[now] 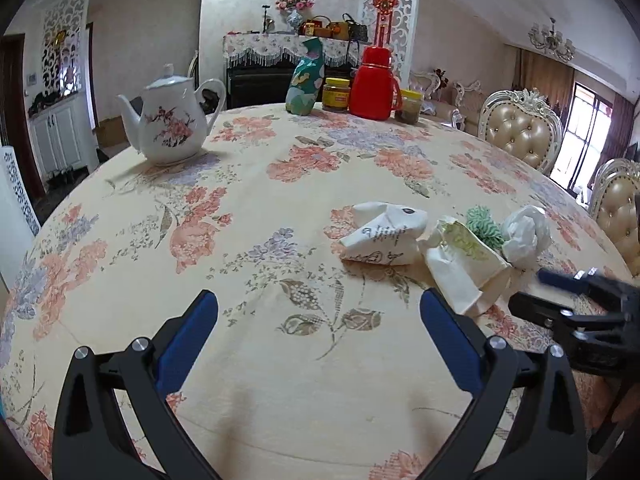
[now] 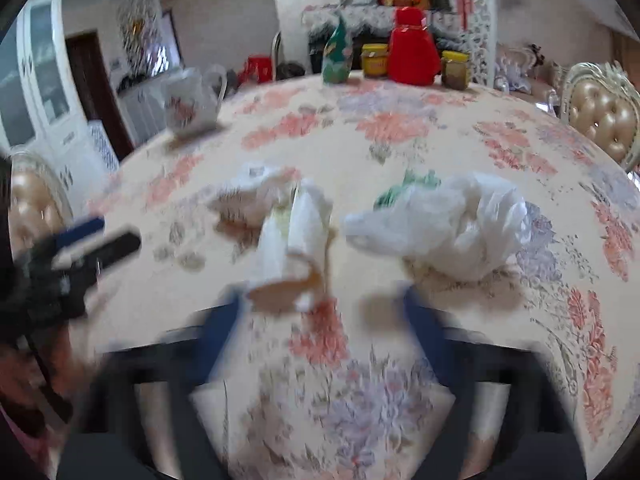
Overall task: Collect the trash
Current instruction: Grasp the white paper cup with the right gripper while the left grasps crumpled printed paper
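Both tongs, left (image 1: 319, 316) and right (image 2: 322, 316), wide over crumpled paper wrapper (image 1: 384, 234) with illegible script

The table (image 1: 280, 216) is round, under a cream cloth printed with pink and lilac flowers. A white teapot (image 1: 170, 118) stands toward its left edge. At the far side a green bag (image 1: 306, 80), a yellow-lidded jar (image 1: 336, 95), a red flask (image 1: 374, 84) and a second jar (image 1: 409, 107) stand in a row. Nearer, to the right, lie a crumpled wrapper (image 1: 384, 236), a paper pouch (image 1: 464, 268), green-and-white string (image 1: 485, 226) and a white plastic wad (image 1: 525, 232), close together.
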{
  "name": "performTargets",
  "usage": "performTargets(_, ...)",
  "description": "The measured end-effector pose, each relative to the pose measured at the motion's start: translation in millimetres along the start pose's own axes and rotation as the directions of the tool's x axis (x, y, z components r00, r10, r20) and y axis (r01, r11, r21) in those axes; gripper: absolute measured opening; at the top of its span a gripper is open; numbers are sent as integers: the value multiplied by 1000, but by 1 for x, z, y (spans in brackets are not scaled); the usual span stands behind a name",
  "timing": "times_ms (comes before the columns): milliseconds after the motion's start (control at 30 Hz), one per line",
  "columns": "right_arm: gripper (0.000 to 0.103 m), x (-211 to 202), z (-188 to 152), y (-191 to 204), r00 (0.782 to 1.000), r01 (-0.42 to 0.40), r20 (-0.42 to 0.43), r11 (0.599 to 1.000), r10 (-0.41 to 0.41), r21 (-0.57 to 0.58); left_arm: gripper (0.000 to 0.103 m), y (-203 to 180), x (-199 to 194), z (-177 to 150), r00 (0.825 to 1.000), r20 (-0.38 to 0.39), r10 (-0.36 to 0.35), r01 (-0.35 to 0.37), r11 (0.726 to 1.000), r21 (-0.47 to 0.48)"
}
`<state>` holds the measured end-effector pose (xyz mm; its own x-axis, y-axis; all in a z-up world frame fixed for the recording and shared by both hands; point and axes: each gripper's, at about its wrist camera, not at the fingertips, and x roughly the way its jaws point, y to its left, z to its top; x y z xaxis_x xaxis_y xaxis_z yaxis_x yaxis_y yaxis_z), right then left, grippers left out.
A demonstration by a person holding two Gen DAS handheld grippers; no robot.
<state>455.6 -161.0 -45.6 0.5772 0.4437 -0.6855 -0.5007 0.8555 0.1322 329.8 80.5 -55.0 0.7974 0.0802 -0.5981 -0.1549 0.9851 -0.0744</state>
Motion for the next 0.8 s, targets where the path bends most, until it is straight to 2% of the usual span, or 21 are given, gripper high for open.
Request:
performTargets(67,75,7,6,2,1000,-9,-6,1000,9,-6,98,-1,0,0,1000,5,10,-10,1000,15)
performTargets(233,73,40,17,9,998,-7,-58,1000,6,-17,98,10,-2,5,999,6,35,-35,999,-14)
performTargets(333,61,57,23,14,994,-28,-108,999,26,-19,98,16,-5,13,1000,3,24,-24,999,-34)
performTargets(367,52,59,23,15,993,-30,-116,999,27,-24,98,16,-4,16,1000,-1,22,-22,999,-30)
performTargets(400,48,60,23,17,992,-36,-124,999,32,-32,98,15,-2,19,1000,-6,23,-23,999,-24)
performTargets(500,46,49,17,17,995,-31,-100,999,27,-43,98,4,7,29,1000,-23,10,-9,1000,7)
performTargets(667,46,8,4,0,1000,17,-24,1000,-18,-12,98,-23,46,41,995,-88,-43,46,998,31)
performTargets(800,46,-18,0,-15,999,30,19,999,-31,23,98,-47,79,46,992,-121,-31,38,998,56)
